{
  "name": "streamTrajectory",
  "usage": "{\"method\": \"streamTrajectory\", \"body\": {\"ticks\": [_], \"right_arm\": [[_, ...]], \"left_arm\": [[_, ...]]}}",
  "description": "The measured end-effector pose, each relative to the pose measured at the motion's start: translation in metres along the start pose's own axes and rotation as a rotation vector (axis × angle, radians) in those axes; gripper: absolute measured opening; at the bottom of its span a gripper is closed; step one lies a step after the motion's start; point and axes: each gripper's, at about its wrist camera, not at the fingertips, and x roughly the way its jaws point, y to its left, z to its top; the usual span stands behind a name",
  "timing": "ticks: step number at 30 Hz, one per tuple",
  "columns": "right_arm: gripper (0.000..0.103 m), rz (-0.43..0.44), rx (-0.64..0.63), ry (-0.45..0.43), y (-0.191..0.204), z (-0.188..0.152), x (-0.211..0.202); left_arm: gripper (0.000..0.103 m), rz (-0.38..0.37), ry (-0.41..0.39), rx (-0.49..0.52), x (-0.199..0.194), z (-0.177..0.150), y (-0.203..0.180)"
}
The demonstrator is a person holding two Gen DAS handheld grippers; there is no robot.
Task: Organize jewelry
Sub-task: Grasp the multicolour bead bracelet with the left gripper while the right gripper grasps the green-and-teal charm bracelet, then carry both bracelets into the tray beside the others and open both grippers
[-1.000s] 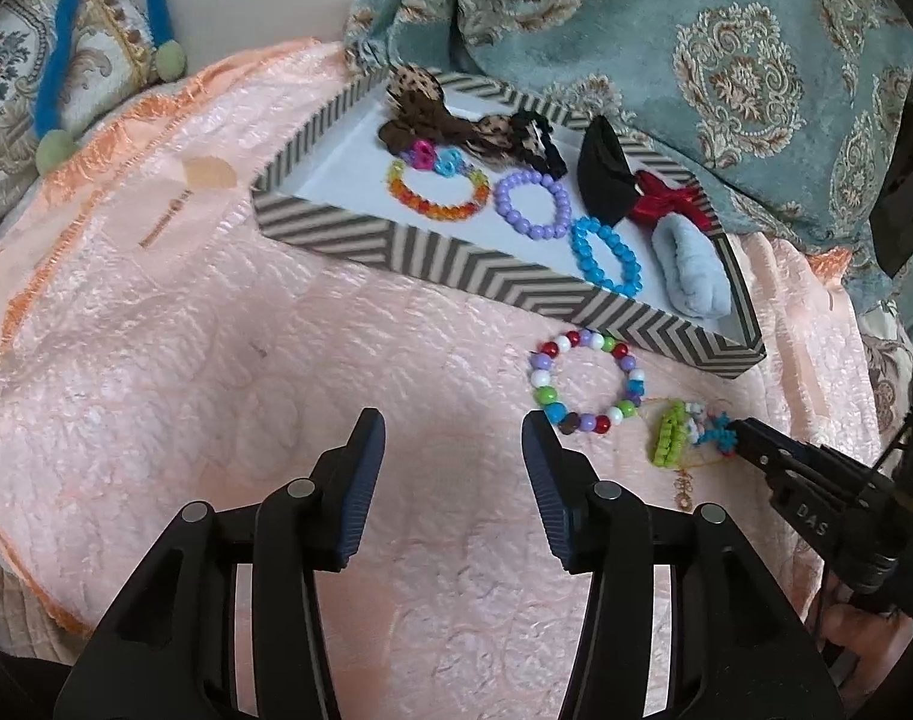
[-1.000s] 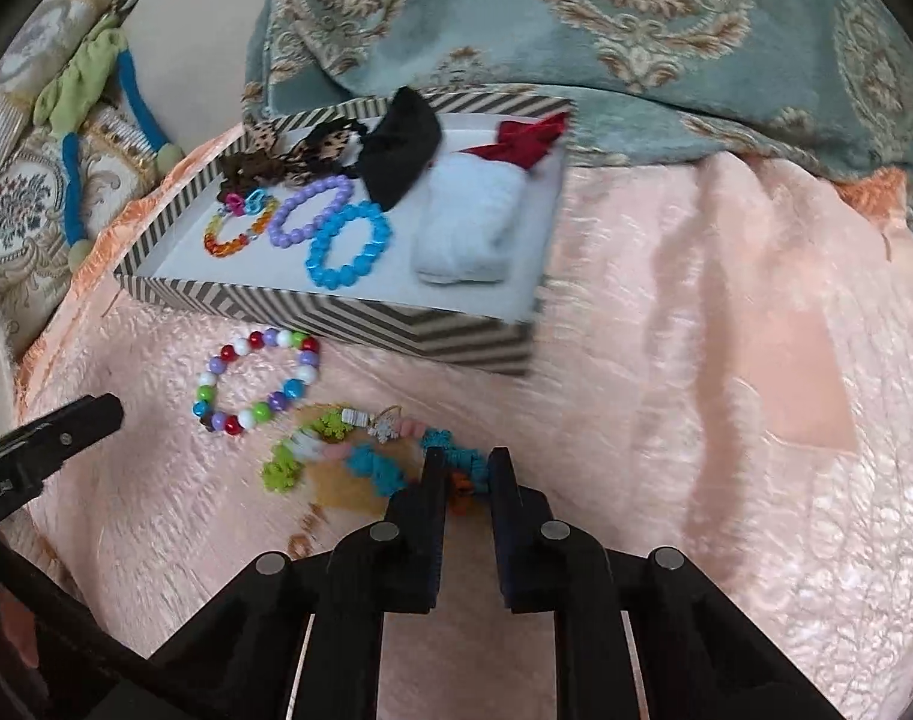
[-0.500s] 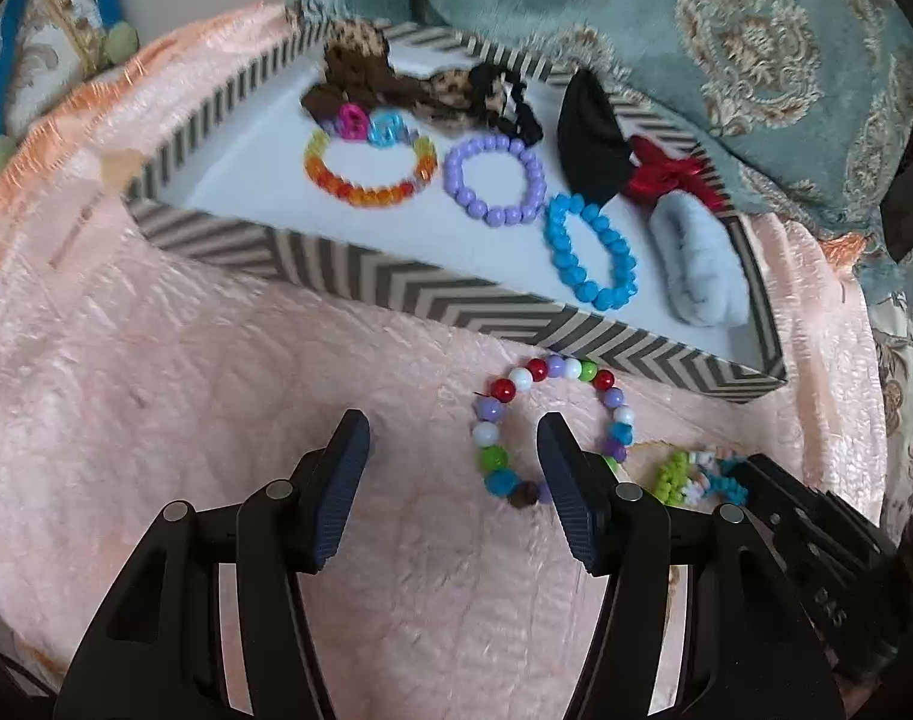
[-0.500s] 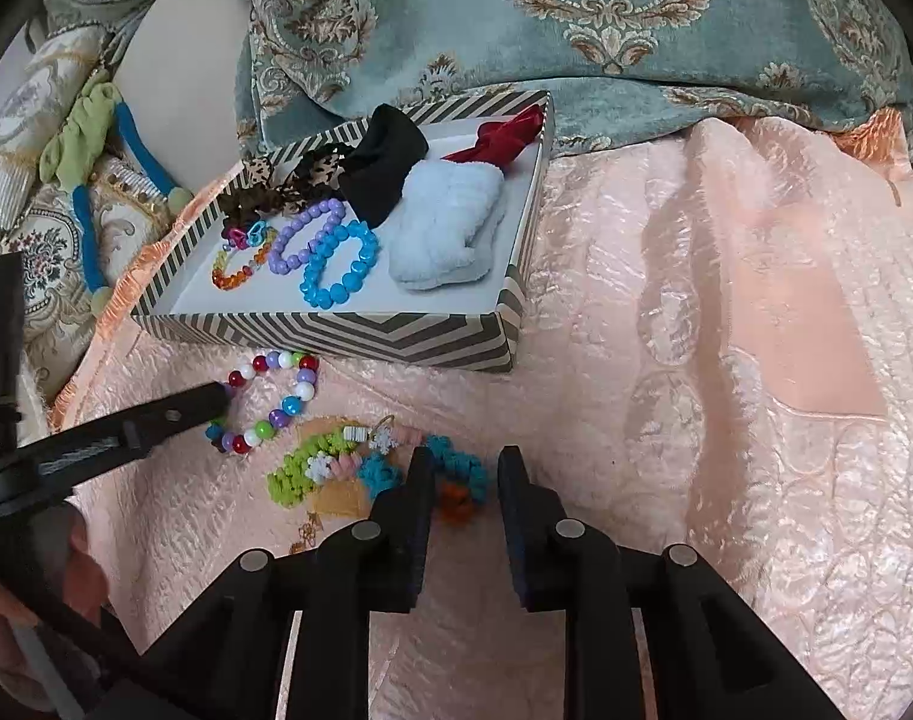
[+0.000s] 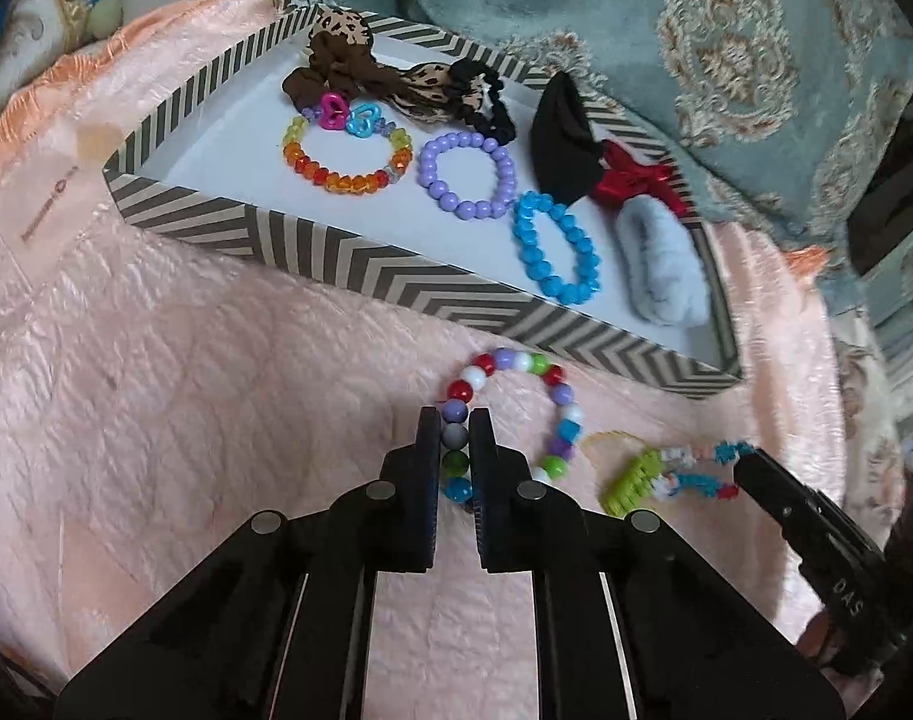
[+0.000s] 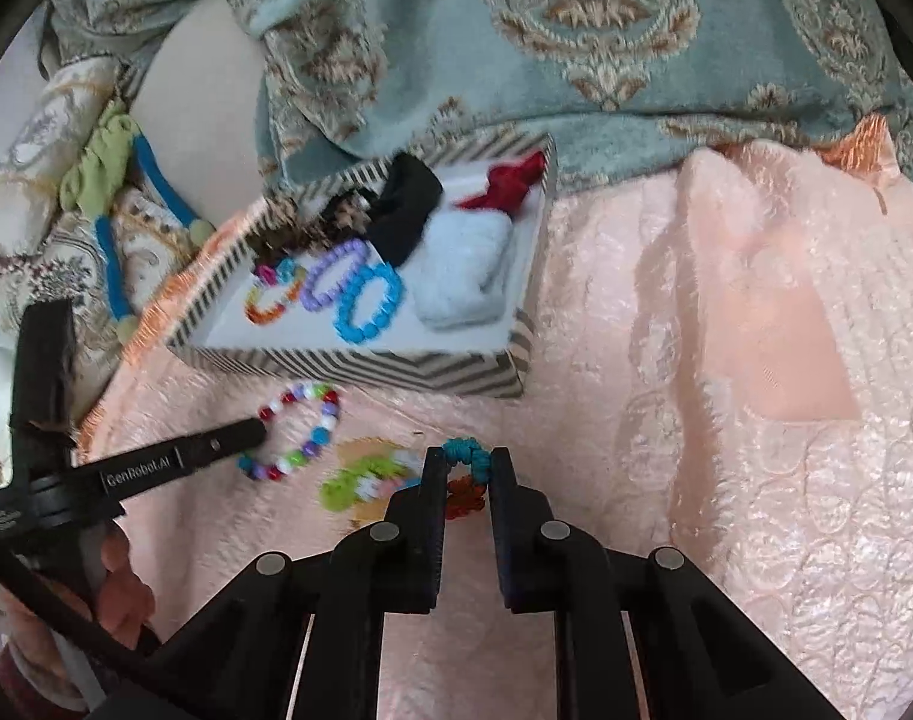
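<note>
We are pinching the multicolored bead bracelet [image 5: 510, 414] on the pink bedspread [image 5: 186, 390], near the striped tray [image 5: 396, 282], our left tool [image 5: 455, 420] closed on its near beads; light, slippery, floppy. Our right tool [image 6: 467, 468] is clamping the woven charm strand [image 6: 396, 477].

Multicolour bead bracelet [image 5: 510, 414] lies on the pink bedspread just in front of the chevron tray [image 5: 396, 282], near its front wall; my left tongs [image 5: 455, 420] are pinched on its near-left beads. Knotted cord bracelet [image 6: 396, 477], green, white, teal and red-orange sections, lies just right of it, also in front of the tray; its teal and red loop sits between my right tongs [image 6: 467, 468], narrow gap showing.

Inside the tray, flat on the white floor: orange-yellow bracelet with pink and blue hearts [image 5: 348, 144] at left, lilac bead bracelet [image 5: 467, 174] mid, blue bead bracelet [image 5: 555, 255] right of that, toward the front wall.
</note>
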Motion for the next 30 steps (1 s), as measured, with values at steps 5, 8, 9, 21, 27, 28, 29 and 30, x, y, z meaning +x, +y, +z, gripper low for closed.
{"method": "streamTrajectory", "body": {"ticks": [5, 8, 9, 21, 27, 28, 29, 30], "right_arm": [[0.013, 0.025, -0.029, -0.033, 0.016, 0.004, -0.02], [0.013, 0.034, -0.051, -0.051, 0.025, 0.01, -0.031], [0.013, 0.037, -0.057, -0.058, 0.028, 0.011, -0.035], [0.013, 0.033, -0.111, -0.105, 0.046, 0.037, -0.056], [0.013, 0.017, -0.147, -0.094, 0.06, 0.048, -0.047], [0.013, 0.015, -0.155, -0.091, 0.064, 0.05, -0.044], [0.013, 0.015, -0.161, -0.089, 0.067, 0.052, -0.042], [0.013, 0.015, -0.167, -0.089, 0.069, 0.054, -0.04]], "left_arm": [[0.008, -0.034, -0.042, 0.002, -0.031, -0.006, 0.0], [0.008, -0.031, -0.069, 0.004, -0.049, -0.007, 0.001], [0.008, -0.036, -0.074, 0.001, -0.053, -0.007, 0.002], [0.008, 0.013, -0.149, -0.025, -0.103, 0.019, 0.033], [0.008, 0.058, -0.188, -0.003, -0.115, 0.04, 0.036], [0.008, 0.064, -0.192, 0.003, -0.116, 0.043, 0.035], [0.008, 0.073, -0.189, 0.007, -0.117, 0.047, 0.034], [0.008, 0.08, -0.193, 0.013, -0.117, 0.051, 0.033]]}}
